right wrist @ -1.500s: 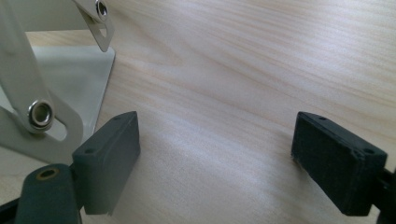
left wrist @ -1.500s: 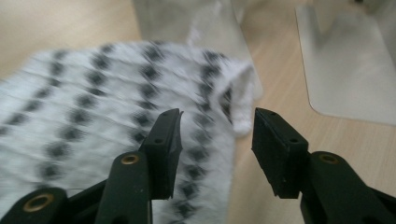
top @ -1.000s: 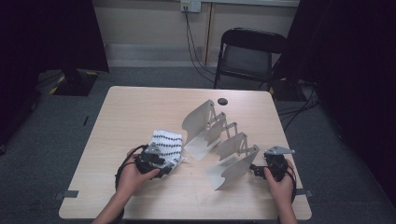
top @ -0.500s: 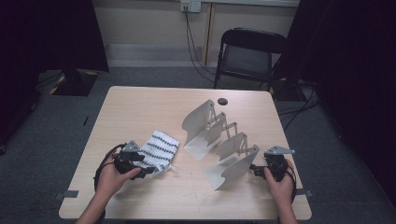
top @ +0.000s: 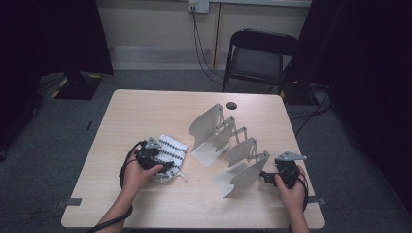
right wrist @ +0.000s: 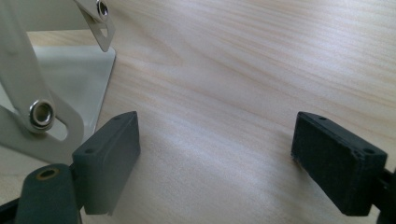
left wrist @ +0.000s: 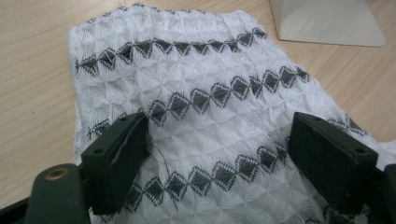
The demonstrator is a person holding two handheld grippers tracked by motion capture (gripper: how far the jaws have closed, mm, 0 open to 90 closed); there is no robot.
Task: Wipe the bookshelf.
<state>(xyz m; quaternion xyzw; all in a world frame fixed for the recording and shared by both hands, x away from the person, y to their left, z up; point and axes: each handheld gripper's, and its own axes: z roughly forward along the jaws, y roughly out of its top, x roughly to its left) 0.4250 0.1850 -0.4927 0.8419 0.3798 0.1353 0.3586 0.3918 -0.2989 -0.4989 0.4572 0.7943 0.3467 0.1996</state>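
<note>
The folded cloth near the bench's front-left corner is soft, light, best pinched at an edge; left gripper jaws, just opening, straddle it; right gripper jaws open, empty.

Folded cloth on the table at its left front, folding metal rack to the cloth's right near the table's middle, small round disc behind the rack near the far edge, folding chair behind the table.
</note>
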